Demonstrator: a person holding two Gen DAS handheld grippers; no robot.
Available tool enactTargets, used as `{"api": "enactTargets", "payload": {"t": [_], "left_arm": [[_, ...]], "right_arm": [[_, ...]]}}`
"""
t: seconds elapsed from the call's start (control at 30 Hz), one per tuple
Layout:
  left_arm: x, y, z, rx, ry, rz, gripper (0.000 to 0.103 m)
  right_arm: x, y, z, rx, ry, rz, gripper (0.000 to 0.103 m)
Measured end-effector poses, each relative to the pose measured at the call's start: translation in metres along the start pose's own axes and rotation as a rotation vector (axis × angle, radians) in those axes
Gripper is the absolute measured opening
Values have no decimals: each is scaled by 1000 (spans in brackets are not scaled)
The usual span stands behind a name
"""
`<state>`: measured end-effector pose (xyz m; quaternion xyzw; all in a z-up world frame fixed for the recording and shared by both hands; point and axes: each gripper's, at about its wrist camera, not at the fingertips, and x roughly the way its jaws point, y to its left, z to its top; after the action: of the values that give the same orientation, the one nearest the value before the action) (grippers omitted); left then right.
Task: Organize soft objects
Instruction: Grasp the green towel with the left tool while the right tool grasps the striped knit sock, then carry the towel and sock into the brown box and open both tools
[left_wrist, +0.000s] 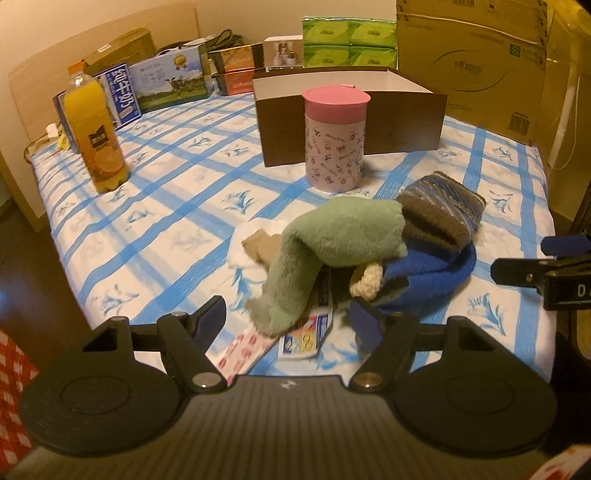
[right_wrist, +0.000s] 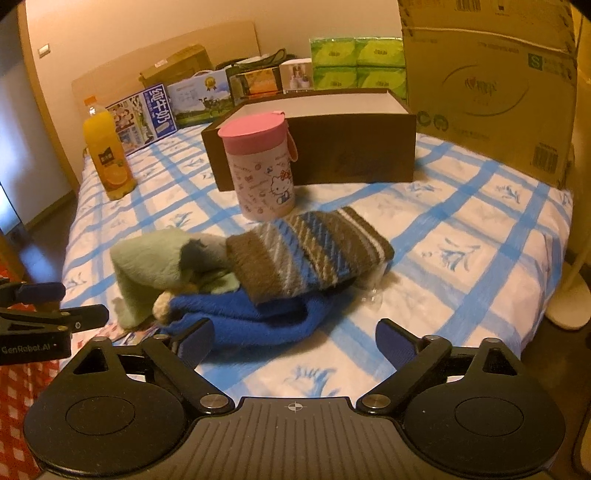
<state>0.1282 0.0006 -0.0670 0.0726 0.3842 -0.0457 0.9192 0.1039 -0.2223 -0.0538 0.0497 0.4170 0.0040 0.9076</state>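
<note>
Approaching the pile of soft things, both grippers are coming in low over the bed (right_wrist: 480, 236) with the blue checked cover. The landmark here is the pink-lidded canister (left_wrist: 335, 138), standing upright in front of the brown open box (left_wrist: 406, 122). On the near side of the canister the pile is lying: the green plush piece (left_wrist: 332, 240) on top, the striped knitted piece (right_wrist: 306, 254) leaning over it, and the blue knitted piece (right_wrist: 258, 314) underneath, all touching each other.

The left gripper (left_wrist: 288, 317) is pointing at the lower end of the green plush piece, its jaws apart and nothing pressed between them. The right gripper (right_wrist: 295, 341) is pointing at the blue knitted piece, its jaws standing wide, also holding nothing; its left finger is just beside the blue wool.

In my judgement the step in hand is taking one soft thing out of the pile, probably for the box behind the canister. To do it well, each gripper is needing a single layer only, so the pads should close on a free edge. Some flat printed packets (left_wrist: 306, 332) are lying under the plush end; catching these together with the cloth is the main risk. Lifting slowly would also let the striped piece slide off without dragging the others.
</note>
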Motion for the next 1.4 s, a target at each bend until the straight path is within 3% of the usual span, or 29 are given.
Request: {"api": "enactTargets", "payload": {"t": [0.57,0.7,0.9,1.4], "left_arm": [[54,-1,17,40,4,-25,52],[61,-1,18,38,9,-37,42],[61,-3,18,51,-2,-48,11],[3,-3,50,10,-101,-84,6]], "right_arm": [[67,22,23,-92,-12,-40,85],[74,21,20,-111,6,-56,63],[68,11,18,-126,-15,-66,29],[11,-7,50,-89,-166,-22,22]]}}
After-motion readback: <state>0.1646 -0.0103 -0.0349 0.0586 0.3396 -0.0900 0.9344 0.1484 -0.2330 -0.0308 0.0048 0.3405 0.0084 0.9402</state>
